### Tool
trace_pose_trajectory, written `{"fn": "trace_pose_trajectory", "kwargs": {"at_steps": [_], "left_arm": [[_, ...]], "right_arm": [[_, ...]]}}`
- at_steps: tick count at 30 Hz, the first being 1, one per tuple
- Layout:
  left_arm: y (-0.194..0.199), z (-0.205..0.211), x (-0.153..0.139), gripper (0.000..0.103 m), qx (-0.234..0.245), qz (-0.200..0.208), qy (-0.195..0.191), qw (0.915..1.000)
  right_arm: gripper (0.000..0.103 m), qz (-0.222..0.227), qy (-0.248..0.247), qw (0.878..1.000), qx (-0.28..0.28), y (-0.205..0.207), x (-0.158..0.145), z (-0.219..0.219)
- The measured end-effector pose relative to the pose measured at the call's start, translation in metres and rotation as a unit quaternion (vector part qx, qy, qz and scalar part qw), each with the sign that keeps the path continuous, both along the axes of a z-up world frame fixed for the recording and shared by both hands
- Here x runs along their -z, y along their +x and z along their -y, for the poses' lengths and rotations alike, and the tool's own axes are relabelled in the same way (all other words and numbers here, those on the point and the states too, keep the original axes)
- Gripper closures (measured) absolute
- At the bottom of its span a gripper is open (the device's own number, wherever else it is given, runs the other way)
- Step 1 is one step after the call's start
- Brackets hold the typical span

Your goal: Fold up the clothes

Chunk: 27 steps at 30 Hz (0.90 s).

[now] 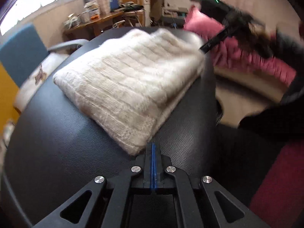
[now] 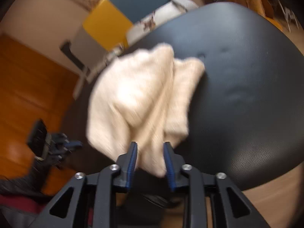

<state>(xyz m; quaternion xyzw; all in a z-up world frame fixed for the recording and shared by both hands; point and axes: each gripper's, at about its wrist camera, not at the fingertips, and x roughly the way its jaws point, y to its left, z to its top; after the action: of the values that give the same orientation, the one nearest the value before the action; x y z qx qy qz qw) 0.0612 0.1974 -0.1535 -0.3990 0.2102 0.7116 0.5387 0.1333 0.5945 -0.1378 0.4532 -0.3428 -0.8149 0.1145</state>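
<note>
I see a cream ribbed sweater on the black grained surface, pink cushion beyond the sweater.

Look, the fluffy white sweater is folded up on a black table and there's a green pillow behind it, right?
Almost. The pillow behind it is pink, not green; the left wrist view shows it. The rest holds: the fluffy white sweater lies folded on the black table.

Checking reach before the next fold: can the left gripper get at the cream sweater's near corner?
Probably yes: the left gripper, jaws shut, sits just short of the folded cream sweater on the black table, nothing between them.
</note>
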Motion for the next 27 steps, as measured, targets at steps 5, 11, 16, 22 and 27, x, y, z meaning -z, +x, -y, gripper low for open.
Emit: {"fn": "trace_pose_trajectory", "kwargs": {"at_steps": [5, 11, 16, 22, 27], "left_arm": [[-0.060, 0.013, -0.024, 0.101, -0.129, 0.103, 0.126, 0.9782], [-0.089, 0.010, -0.022, 0.097, -0.192, 0.118, 0.141, 0.9641], [-0.093, 0.003, -0.016, 0.089, -0.172, 0.115, 0.121, 0.9709], [-0.095, -0.006, -0.004, 0.084, -0.170, 0.132, 0.121, 0.9690], [-0.127, 0.023, 0.014, 0.059, -0.235, 0.211, 0.161, 0.9351]], "right_arm": [[0.053, -0.008, -0.060, 0.998, 0.036, -0.034, 0.007, -0.003], [0.053, 0.032, -0.138, 0.989, 0.047, -0.052, 0.036, -0.002], [0.053, 0.027, -0.187, 0.978, 0.091, -0.053, 0.052, -0.007], [0.091, 0.007, 0.030, 0.999, 0.036, -0.073, 0.016, 0.043], [0.093, -0.028, 0.111, 0.993, 0.016, -0.063, -0.025, 0.050]]}}
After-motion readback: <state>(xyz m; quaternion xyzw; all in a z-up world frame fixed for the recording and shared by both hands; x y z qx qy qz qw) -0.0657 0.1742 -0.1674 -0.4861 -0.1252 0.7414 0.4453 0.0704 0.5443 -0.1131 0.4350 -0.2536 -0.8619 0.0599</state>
